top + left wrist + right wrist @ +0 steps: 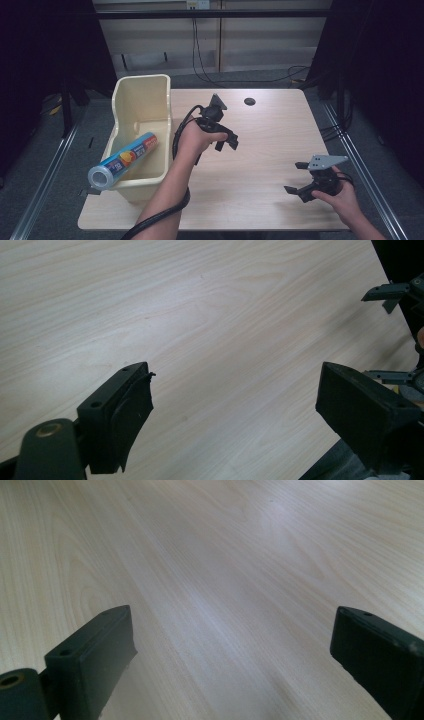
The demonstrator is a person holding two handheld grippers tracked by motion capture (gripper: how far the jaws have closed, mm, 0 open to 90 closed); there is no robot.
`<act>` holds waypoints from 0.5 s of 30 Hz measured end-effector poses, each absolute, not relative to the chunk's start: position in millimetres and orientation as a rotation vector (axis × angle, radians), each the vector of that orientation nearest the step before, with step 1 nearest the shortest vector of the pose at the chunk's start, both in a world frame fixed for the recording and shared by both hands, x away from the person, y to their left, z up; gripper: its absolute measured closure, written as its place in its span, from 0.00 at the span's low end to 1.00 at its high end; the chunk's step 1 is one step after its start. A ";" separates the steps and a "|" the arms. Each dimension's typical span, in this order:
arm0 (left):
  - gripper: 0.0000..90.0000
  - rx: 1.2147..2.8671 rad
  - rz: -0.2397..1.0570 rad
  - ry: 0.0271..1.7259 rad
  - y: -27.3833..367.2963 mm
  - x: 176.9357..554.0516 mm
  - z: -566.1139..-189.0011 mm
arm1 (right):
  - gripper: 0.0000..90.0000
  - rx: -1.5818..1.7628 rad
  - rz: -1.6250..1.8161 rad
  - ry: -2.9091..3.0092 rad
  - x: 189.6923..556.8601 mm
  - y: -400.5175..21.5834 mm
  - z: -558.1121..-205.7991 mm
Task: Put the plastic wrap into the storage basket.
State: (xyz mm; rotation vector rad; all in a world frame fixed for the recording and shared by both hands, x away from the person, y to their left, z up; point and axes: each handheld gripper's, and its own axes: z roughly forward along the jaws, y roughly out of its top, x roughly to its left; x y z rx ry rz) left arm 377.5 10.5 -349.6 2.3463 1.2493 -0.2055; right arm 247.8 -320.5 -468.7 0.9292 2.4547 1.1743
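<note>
A blue foil-wrap roll with a fruit picture lies slanted in the cream plastic bin at the table's left, its silver end sticking out over the bin's near rim. My left gripper hovers over the middle of the wooden table, just right of the bin, jaws open and empty. My right gripper sits low near the front right corner, jaws wide open with bare wood between them. In the left gripper view the right gripper shows at the right edge.
A dark round cable hole marks the far side of the table. Black cables trail from the left gripper along the forearm. Dark curtains and floor rails flank the table.
</note>
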 end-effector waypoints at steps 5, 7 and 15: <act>0.16 2.345 -0.213 1.238 5.9 376.2 -355.2 | 0.04 0.930 1.175 2.459 248.2 -320.3 -469.4; 0.16 2.353 -0.220 1.238 3.7 375.2 -358.1 | 0.04 0.929 1.174 2.461 248.4 -320.2 -469.6; 0.16 2.374 -0.214 1.215 -4.4 370.7 -372.5 | 0.04 0.933 1.171 2.460 248.4 -320.9 -470.2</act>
